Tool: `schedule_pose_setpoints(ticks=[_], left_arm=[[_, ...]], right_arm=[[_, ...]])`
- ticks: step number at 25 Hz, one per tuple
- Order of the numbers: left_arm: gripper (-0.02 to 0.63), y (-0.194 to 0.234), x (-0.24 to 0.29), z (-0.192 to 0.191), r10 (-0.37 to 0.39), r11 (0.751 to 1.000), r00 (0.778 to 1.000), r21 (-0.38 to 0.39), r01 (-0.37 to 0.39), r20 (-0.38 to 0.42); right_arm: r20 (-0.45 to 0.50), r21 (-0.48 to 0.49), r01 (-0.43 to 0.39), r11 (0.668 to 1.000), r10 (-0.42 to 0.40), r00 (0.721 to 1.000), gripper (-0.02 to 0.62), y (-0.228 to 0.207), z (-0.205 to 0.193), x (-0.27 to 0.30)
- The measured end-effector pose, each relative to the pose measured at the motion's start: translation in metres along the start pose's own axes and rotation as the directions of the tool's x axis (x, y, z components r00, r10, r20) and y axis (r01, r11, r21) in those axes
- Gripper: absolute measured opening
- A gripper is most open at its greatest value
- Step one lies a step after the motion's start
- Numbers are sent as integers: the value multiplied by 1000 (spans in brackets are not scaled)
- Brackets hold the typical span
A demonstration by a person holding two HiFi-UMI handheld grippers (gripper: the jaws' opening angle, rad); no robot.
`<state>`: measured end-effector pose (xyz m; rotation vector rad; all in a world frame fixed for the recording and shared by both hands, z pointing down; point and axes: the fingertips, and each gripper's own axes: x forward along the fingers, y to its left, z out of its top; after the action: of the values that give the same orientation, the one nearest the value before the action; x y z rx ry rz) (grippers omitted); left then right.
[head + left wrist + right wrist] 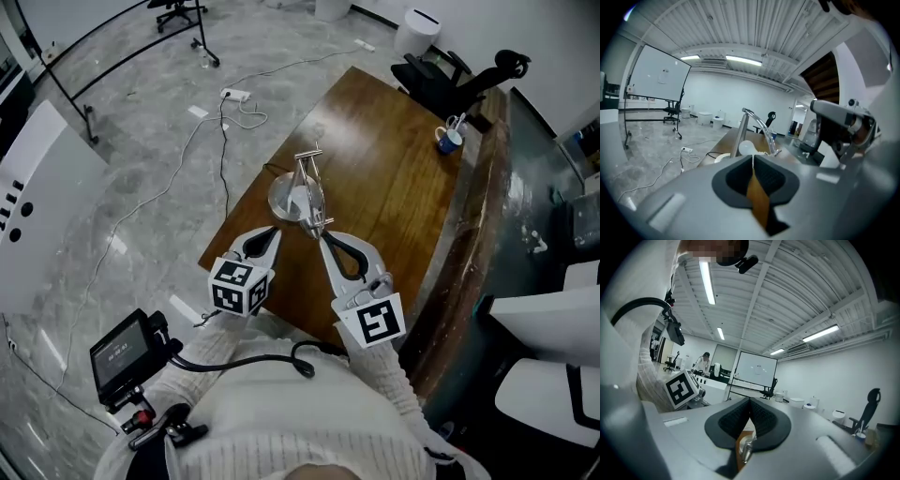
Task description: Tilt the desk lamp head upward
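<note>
Head view looks steeply down on a brown wooden desk (pixel 394 178) set at an angle on a grey marbled floor (pixel 141 187). The desk lamp (pixel 309 187) stands near the desk's left edge, at the end nearest the person, its round pale base (pixel 284 199) flat on the wood and its thin metal arms rising over it. The left gripper (pixel 274 231) has its tip just beside the base; its jaws are pressed together with nothing between them, only a sliver of desk showing through the slit in the left gripper view. The right gripper (pixel 322 234) meets the low end of the lamp head, and the right gripper view shows its jaws closed narrow with a thin metal piece of the lamp at the seam. Far across the desk a blue mug (pixel 449 141) sits near the edge, with a black office chair (pixel 450 80) behind it. A white power strip (pixel 235 94) and loose cables trail over the floor. A wheeled whiteboard (pixel 656 77) stands by the white wall under a ribbed ceiling with strip lights (pixel 743 60).
</note>
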<state>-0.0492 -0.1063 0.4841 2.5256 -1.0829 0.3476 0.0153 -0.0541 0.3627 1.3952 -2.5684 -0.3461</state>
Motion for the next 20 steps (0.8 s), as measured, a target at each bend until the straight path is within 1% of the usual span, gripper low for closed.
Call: schedule_pose_setpoints(ticks=[2,4,6,8,10,14,18,19,20], left_arm=[[18,16,16,0,-5,1000,1000,21,6,-28],[28,26,31,0,-3,999,999,42,5,-41],[29,35,48,1,7,998,999,66,-4,-43],[43,43,65,2,19,997,999,72,-16,-45],[55,48,80,3,24,997,999,77,-20,-48],[90,53,108,-6,29,990,997,143,-18,-77],[108,57,135,-32,31,979,994,201,-9,-107],[115,57,139,-36,24,977,994,212,-1,-108],[124,56,141,-36,14,975,995,220,9,-101]], right_arm=[[-43,-85,-8,996,4,999,-3,-10,0,15],[-93,-167,-35,985,19,995,-2,-21,-3,24],[-122,-235,-79,969,51,991,-2,-32,-9,32],[-119,-305,-128,944,95,988,-2,-40,-13,42],[-118,-376,-175,910,140,983,-2,-46,-17,51],[-113,-509,-232,829,202,973,-2,-62,-27,59],[-120,-587,-269,764,246,962,-2,-76,-56,60],[-134,-610,-285,739,258,957,-2,-77,-64,60],[-156,-639,-307,705,273,949,0,-77,-72,60]])
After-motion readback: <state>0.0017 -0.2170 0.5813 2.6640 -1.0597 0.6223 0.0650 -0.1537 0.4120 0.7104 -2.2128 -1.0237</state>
